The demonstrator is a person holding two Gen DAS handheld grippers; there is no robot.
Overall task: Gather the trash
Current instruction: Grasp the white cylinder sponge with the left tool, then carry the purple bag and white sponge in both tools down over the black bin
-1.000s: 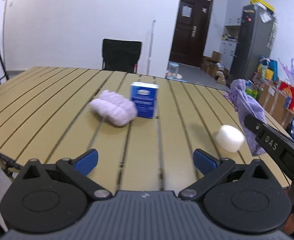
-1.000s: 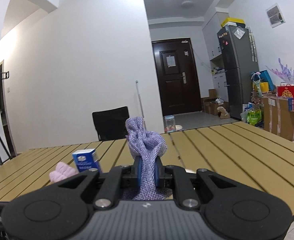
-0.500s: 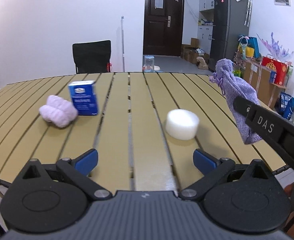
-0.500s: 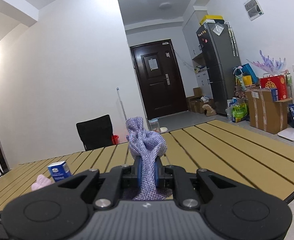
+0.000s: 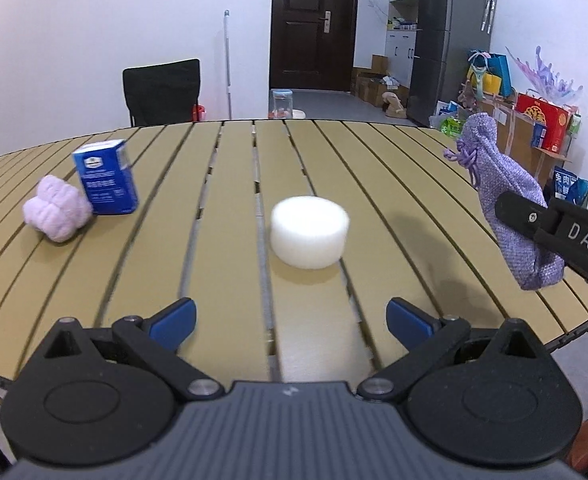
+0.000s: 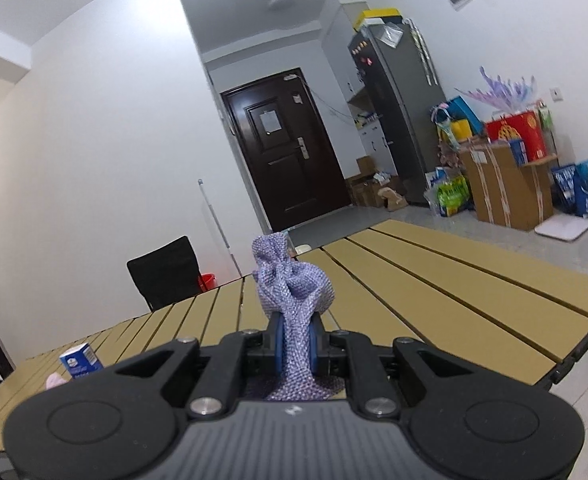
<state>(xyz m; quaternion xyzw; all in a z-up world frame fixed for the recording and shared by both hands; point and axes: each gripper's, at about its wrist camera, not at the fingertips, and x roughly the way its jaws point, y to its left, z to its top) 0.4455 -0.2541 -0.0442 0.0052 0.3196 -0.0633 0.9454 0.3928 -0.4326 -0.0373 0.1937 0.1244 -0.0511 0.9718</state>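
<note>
Over at the far left of the slatted table (image 5: 230,184) sits a fluffy pink ball of cloth (image 5: 56,214), touching a small blue carton (image 5: 106,178) that stands upright just to its right. Both lie well apart from either gripper.

In the middle, a white foam puck (image 5: 309,236) rests flat on the slats, a short round disc with its flat face up. It lies straight ahead of the left gripper (image 5: 290,316), almost centred on the gap, and the 2 blue pads (image 5: 172,316) are spread wide with nothing between them. I'd judge this puck the next piece of trash to collect: the left gripper is clearly the nearer one, lined up, and only needs to go forward and down. The spread looks wider than the puck, so it should fit.

To the right, the right gripper (image 6: 295,342) is pinched tight on a purple mesh drawstring pouch (image 5: 505,200), which hangs above the table's right edge, neck up and tilted. The pouch looks drawn shut, so I cannot tell whether it is trash or the bag for it.
</note>
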